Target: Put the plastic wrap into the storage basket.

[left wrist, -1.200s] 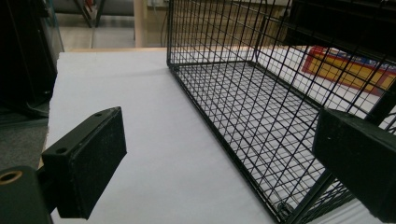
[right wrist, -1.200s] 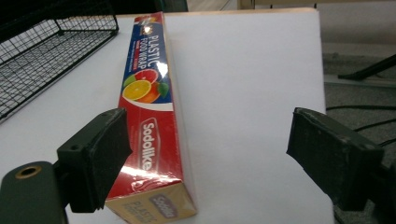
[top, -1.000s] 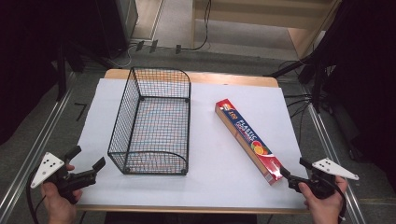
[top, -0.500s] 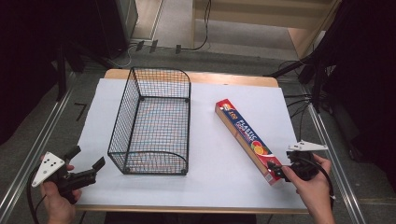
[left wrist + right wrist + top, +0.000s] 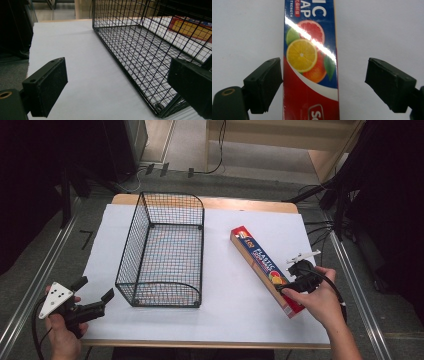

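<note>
Right gripper (image 5: 323, 82): your jaws stand wide open over the plastic wrap box (image 5: 267, 269) — one at its edge, not clamped.
Box: flat on the desk (image 5: 230, 312), right of the wire basket (image 5: 165, 252).
Left gripper (image 5: 92, 297): open, holding nothing.

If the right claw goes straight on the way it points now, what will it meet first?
Most likely the plastic wrap box: it lies between the open jaws of the right claw, nearer one jaw than the other. Depth is unclear, but nothing else shows in that line.
</note>
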`<state>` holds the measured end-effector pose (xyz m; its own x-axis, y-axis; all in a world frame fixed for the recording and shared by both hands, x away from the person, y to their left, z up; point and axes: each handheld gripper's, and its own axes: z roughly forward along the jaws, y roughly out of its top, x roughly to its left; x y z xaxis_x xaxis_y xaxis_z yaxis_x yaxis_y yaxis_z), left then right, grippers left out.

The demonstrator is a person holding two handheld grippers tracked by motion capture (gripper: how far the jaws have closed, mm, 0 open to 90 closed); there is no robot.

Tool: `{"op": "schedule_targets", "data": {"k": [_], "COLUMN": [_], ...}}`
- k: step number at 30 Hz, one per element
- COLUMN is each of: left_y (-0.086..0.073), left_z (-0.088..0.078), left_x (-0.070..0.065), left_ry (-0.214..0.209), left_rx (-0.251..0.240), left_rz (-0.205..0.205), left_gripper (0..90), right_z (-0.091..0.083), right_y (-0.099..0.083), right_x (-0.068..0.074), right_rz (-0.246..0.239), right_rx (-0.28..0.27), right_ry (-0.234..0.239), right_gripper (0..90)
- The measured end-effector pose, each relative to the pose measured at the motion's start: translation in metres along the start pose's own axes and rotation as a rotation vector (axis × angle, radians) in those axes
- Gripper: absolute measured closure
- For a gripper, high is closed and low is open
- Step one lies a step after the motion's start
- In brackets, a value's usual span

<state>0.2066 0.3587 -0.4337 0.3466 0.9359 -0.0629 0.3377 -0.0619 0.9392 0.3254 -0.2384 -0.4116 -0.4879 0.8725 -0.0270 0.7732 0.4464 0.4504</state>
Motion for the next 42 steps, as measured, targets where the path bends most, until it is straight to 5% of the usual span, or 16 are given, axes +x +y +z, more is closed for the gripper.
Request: {"op": "schedule_targets", "data": {"k": [12, 23, 42], "left_y": [0.000, 0.000, 0.000], "left_z": [0.001, 0.001, 0.002], "left_x": [0.000, 0.000, 0.000], "left_ry": [0.000, -0.003, -0.007], "left_rx": [0.006, 0.005, 0.005], "left_rz": [0.002, 0.006, 0.008], "left_gripper": [3.5, 3.4, 3.4], "right_z": [0.023, 0.040, 0.059], "right_y": [0.026, 0.049, 0.076], "right_x": [0.010, 0.014, 0.014], "right_rz": [-0.015, -0.012, 0.004], "right_rx": [0.116, 0.159, 0.283], "right_ry": [0.047, 0.015, 0.017], "right_gripper": [25.3, 36.7, 36.7]}}
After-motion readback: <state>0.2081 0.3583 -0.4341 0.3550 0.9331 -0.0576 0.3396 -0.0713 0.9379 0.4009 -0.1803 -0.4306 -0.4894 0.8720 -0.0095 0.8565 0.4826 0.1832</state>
